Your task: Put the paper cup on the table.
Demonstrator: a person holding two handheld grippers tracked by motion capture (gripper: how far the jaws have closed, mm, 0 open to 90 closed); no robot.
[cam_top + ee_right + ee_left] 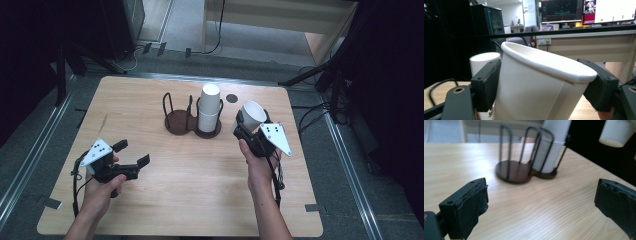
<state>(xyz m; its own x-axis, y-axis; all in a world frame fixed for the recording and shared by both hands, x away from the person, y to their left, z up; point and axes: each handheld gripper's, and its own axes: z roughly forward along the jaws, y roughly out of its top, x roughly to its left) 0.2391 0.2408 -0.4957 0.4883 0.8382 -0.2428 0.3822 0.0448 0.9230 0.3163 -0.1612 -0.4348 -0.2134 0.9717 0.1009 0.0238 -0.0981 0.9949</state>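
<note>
now white paper cup (251,116) tilted, clamped between right hand-held gripper (245,126) jaws, mouth up.

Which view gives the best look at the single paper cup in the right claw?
The right gripper view: the paper cup is close up, tilted, pinched between both jaws. The high view shows it small, beside the cup holder. The left gripper view catches its base.

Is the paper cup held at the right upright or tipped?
Tipped. The paper cup sits clamped in the right hand-held gripper, its rim slanting; from above, its mouth faces up and away.
</note>
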